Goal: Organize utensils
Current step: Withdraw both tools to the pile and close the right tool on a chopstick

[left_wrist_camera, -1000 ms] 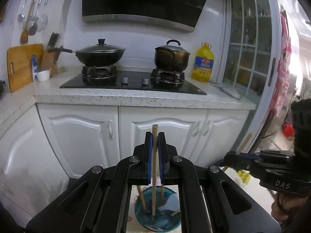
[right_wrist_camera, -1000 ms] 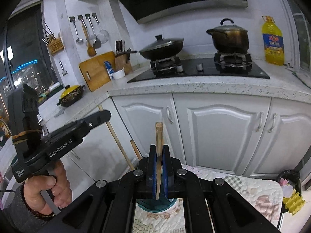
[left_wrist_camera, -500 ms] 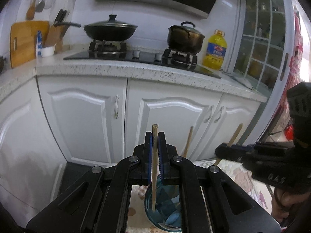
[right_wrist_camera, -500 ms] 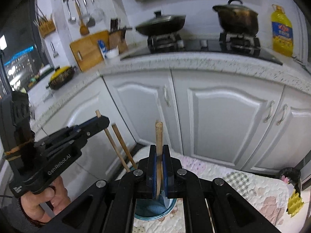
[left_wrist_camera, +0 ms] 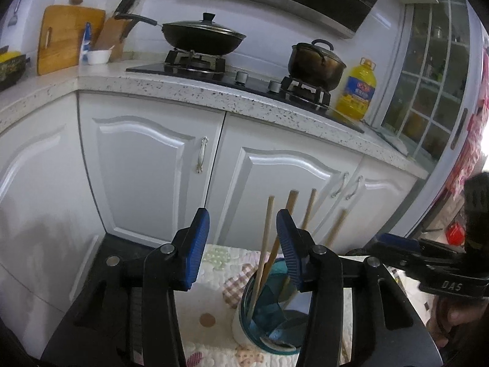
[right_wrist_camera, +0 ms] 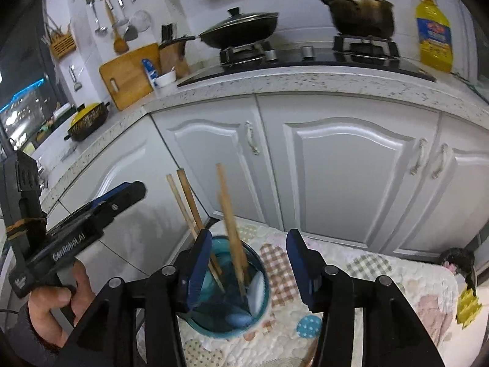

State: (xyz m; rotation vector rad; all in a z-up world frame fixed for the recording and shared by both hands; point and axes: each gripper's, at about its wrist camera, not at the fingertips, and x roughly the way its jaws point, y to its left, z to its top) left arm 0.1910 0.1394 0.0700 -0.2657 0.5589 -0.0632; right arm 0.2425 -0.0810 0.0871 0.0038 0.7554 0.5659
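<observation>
Wooden chopsticks (left_wrist_camera: 265,244) are seen standing in a blue cup (left_wrist_camera: 269,315) at the lower centre of both views, long axes near upright, tips leaning toward the upper right in the left wrist view. The jaws of the left gripper (left_wrist_camera: 243,246) and right gripper (right_wrist_camera: 249,260) have just been opened; nothing is gripped, though sticks rise between the pads. The cup rests on a patterned cloth (right_wrist_camera: 366,269) before white cabinet doors (left_wrist_camera: 146,165). The table above carries a wok (left_wrist_camera: 201,35) and pot (left_wrist_camera: 314,61).
</observation>
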